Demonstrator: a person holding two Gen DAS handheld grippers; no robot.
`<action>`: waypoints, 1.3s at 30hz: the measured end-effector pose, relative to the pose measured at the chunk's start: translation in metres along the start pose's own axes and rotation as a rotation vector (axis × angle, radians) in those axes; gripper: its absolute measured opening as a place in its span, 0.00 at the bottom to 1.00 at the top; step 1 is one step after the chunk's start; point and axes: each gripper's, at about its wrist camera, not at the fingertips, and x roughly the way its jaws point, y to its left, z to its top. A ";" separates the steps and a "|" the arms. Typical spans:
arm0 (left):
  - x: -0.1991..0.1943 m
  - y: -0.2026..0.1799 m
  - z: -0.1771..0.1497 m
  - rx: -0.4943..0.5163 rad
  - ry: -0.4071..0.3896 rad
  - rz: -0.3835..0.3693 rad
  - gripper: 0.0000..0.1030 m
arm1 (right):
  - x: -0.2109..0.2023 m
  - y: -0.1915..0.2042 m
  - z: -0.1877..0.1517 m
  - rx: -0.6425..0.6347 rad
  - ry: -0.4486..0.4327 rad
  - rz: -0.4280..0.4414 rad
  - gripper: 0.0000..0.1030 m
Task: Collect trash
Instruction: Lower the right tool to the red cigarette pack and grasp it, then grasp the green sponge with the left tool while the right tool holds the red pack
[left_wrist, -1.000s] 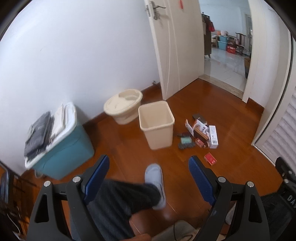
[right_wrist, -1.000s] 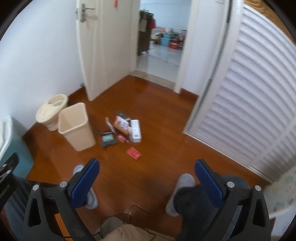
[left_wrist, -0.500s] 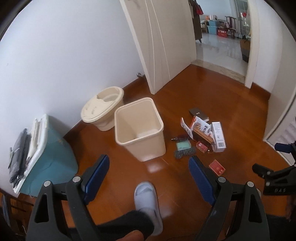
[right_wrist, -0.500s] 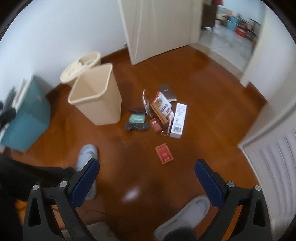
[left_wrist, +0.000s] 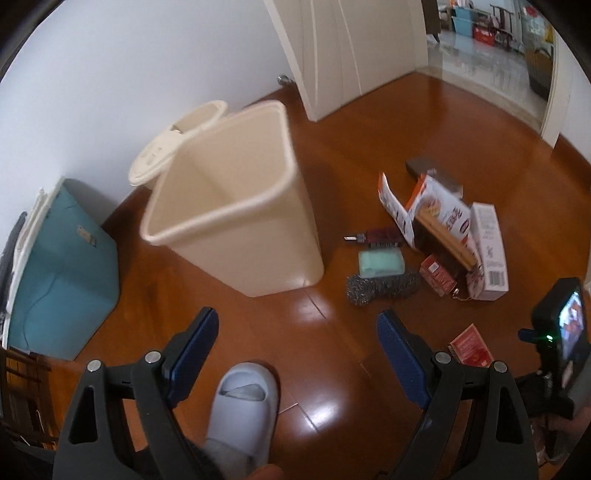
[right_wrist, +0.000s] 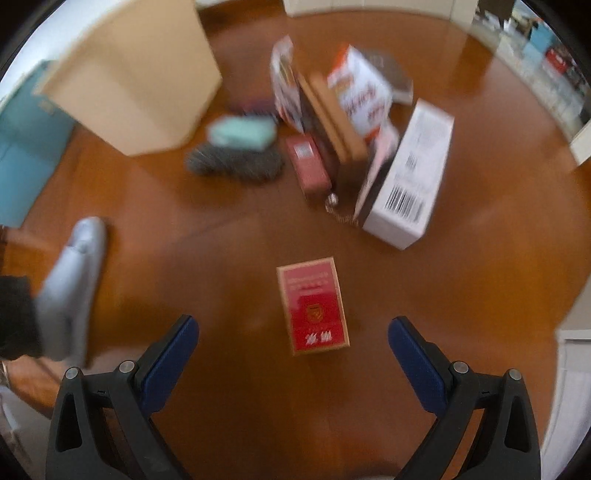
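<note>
The red pack (right_wrist: 312, 305) lies flat on the wood floor (right_wrist: 480, 258), alone, between the spread fingers of your right claw (right_wrist: 293, 339) and just ahead of them; nothing touches it. In the left view the same pack (left_wrist: 471, 345) sits at the lower right, near your other rig.

Beyond it, the trash cluster, well apart from the pack: one white barcode box (right_wrist: 410, 173), one torn orange-and-white carton (right_wrist: 358, 96) leaning against it, one small red box (right_wrist: 308, 166), one grey steel scourer (left_wrist: 382, 287) with one green sponge (left_wrist: 380, 261) lying on it, one dark brush (left_wrist: 378, 236), one dark flat box (left_wrist: 421, 164) behind. Count of loose items: eight with the pack. The right view is blurred, so small print is unreadable.

One beige bin (left_wrist: 236, 206), open and upright, stands left of the cluster; one beige lidded pot (left_wrist: 173, 147) is behind it by the white wall (left_wrist: 129, 74). One teal crate (left_wrist: 62, 269) sits at far left. A white door (left_wrist: 347, 48) stands open to a tiled room.

Your left claw (left_wrist: 297, 332) is spread wide, holding nothing, above the floor in front of the bin. Your right claw is likewise wide and holds nothing. One grey slipper (left_wrist: 242, 410) shows between the left fingers.
</note>
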 end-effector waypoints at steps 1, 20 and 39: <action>0.008 -0.006 -0.001 0.008 0.006 0.003 0.86 | 0.018 -0.005 0.001 -0.009 0.009 0.008 0.95; 0.066 -0.072 -0.007 0.114 0.026 -0.111 0.85 | 0.061 0.005 -0.016 -0.077 -0.073 -0.111 0.57; 0.218 -0.108 0.058 0.081 0.189 -0.283 0.85 | -0.030 -0.034 -0.059 0.098 -0.277 -0.109 0.58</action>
